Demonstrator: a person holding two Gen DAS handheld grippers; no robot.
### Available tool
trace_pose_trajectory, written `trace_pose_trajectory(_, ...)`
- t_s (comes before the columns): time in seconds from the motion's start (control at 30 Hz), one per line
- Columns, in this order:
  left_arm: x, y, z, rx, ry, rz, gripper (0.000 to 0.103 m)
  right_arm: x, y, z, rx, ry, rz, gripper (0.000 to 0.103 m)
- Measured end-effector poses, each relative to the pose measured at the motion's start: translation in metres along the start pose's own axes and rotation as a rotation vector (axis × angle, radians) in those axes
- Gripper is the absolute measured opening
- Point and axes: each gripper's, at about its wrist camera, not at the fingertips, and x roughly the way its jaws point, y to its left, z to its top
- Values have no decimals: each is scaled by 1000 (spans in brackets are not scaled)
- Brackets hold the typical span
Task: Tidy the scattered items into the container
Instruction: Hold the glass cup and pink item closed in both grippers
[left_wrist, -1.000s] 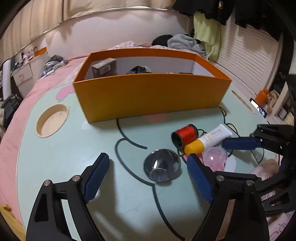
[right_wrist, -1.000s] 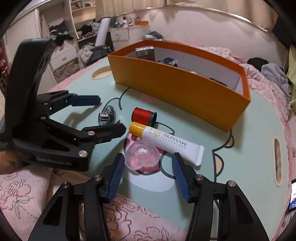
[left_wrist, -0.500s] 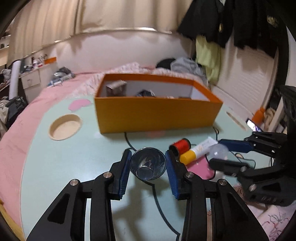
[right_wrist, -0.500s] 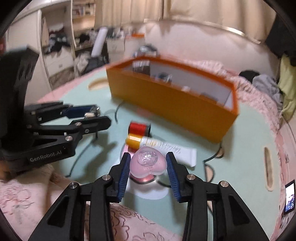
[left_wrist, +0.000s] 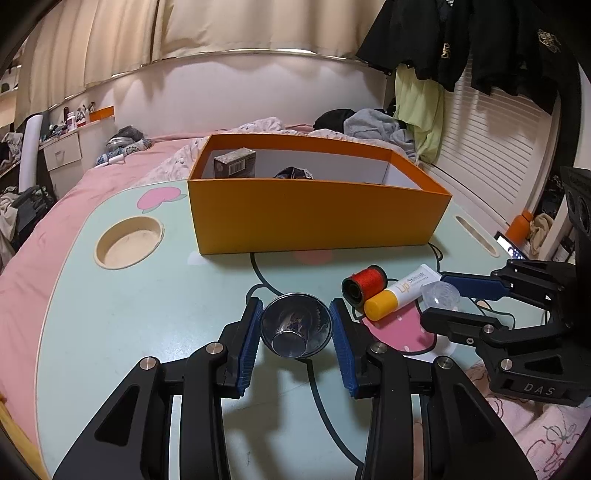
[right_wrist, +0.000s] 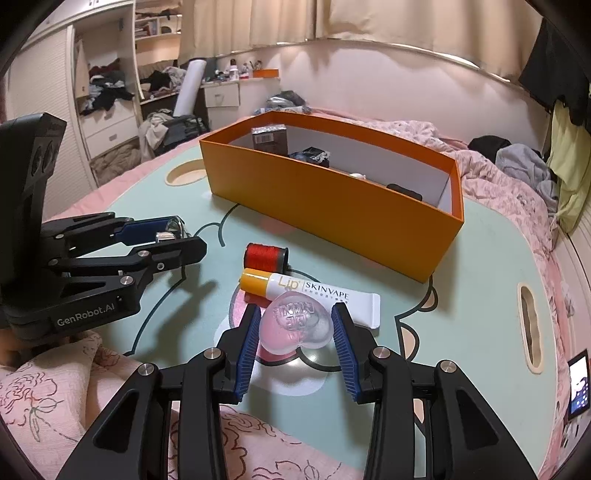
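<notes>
My left gripper (left_wrist: 295, 330) is shut on a small clear glass cup (left_wrist: 295, 326) and holds it above the table; it also shows in the right wrist view (right_wrist: 171, 230). My right gripper (right_wrist: 295, 325) is shut on a clear heart-shaped case (right_wrist: 293, 325), which also shows in the left wrist view (left_wrist: 441, 295). A red thread spool (right_wrist: 264, 256) and a white lip-balm tube with a yellow cap (right_wrist: 310, 293) lie on the table. The orange box (left_wrist: 314, 218) stands behind them with a dark carton (left_wrist: 235, 166) and other items inside.
The mint-green table (left_wrist: 129, 314) has a round cup recess (left_wrist: 127, 242) at the left and a slot (right_wrist: 528, 323) at the right. A phone (right_wrist: 578, 387) lies at the far right edge. Pink bedding surrounds the table.
Both grippers closed: the left on the glass cup, the right on the heart case. Both have lifted their items off the table, and the views have risen.
</notes>
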Motion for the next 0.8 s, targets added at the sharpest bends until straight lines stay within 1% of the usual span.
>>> trace_pose_trajectory(0.8, -1, 1, -2, -2, 3, -4, 39, 1, -2, -1, 10, 12, 4, 39)
